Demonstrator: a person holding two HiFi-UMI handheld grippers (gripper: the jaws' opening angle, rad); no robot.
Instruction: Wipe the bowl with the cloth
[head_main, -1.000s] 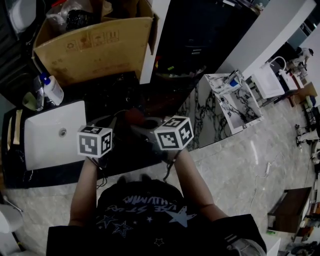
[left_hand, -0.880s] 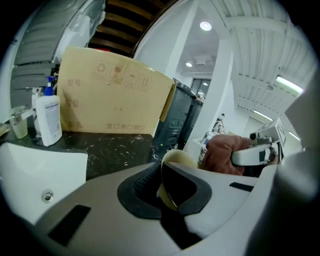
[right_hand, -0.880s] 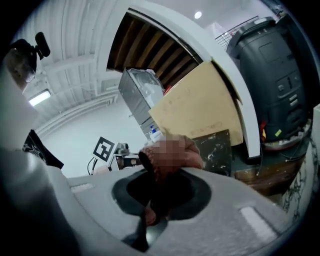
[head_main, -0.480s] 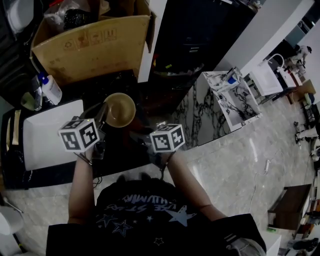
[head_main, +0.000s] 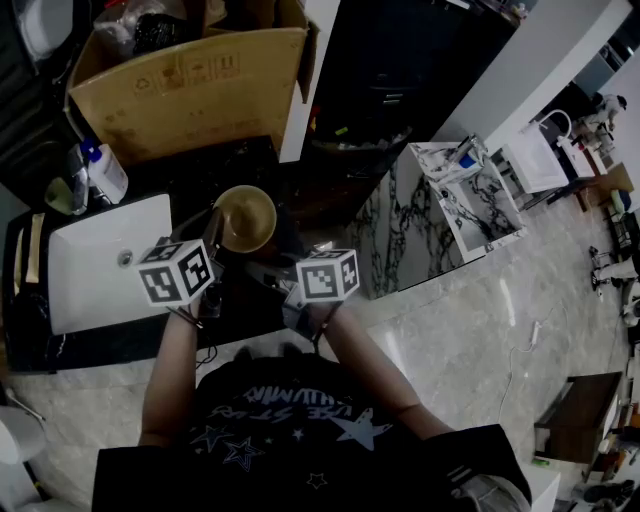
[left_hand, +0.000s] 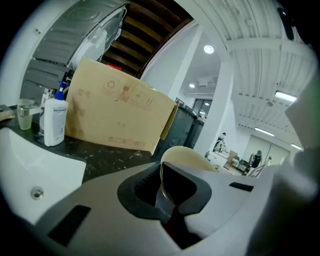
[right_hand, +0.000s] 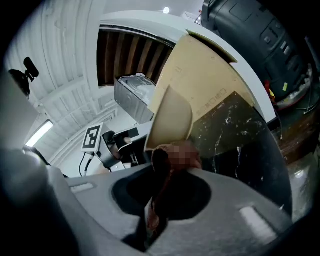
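Bowl (head_main: 245, 218) is pinched by its rim in your left gripper (left_hand: 165, 186). The jaws are nearly together with the thin wall clamped between the pads. The rest of the bowl stands up beyond the jaw tips, tilted on edge.

Your right gripper (right_hand: 157, 187) is clenched on the cloth (right_hand: 161, 164), a reddish strip running down the slot between the jaws. A bunched end pokes out past the tips, right under the bowl's lower edge. You can't tell if it's touching or just short, because a blurred patch covers that spot.

Step, by my read: bowl presented and cloth brought up, so the wiping stroke is starting or about to.
- Next move calls for pushing the bunched end into the hollow and sweeping round the inside wall.
- Your left jaws need a firm pinch so the bowl doesn't swing on the rim.
- Turn the open side toward the right jaws first if it isn't facing them.

Views:
- **Head view:** gives the layout. Both grippers are close together and the bowl is just ahead of the left jaws, open side up, over the dark counter (head_main: 240, 165). Neither grip can be read there, and the cloth is hard to make out.
- **Left gripper view:** shows the rim pinch. A box (left_hand: 120, 115), bottle (left_hand: 54, 122) and sink (left_hand: 30, 170) lie well beyond and left of the jaws. No cloth shows.
- **Right gripper view:** the only clear look at the cloth and how close it is to the bowl. The left gripper's marker cube shows past the bowl.
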